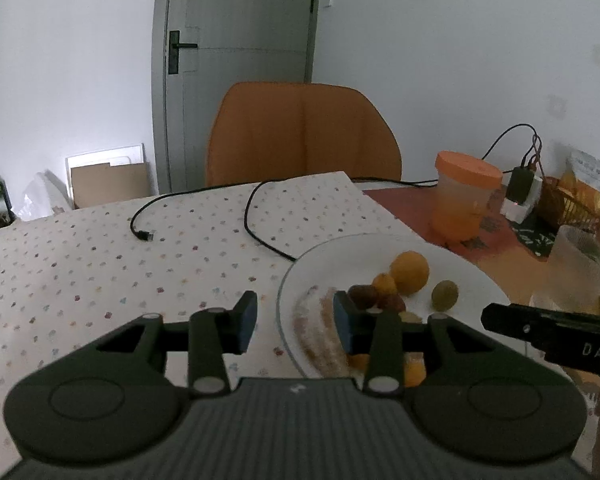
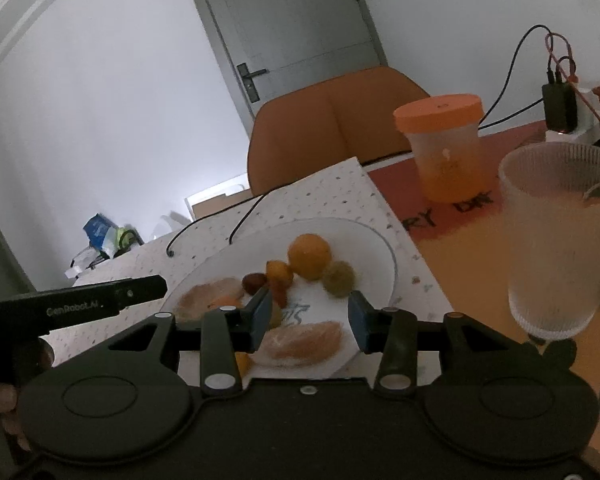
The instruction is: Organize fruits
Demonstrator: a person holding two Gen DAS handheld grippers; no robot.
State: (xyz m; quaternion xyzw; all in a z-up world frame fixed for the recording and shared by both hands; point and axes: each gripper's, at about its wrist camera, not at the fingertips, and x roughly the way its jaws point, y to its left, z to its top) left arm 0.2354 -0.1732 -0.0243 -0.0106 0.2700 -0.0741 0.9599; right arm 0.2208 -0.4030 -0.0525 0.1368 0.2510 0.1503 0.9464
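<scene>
Both pairs of fingers stand wide and empty: the right gripper (image 2: 308, 322) over the peeled segment (image 2: 304, 344), the left gripper (image 1: 294, 322) at the white plate's (image 1: 380, 248) rim. Just past the fingertips the orange (image 2: 309, 255) and green fruit (image 2: 339, 277) could roll if nudged. Right of them, a careless sweep may topple the ribbed glass (image 2: 560, 240).
</scene>
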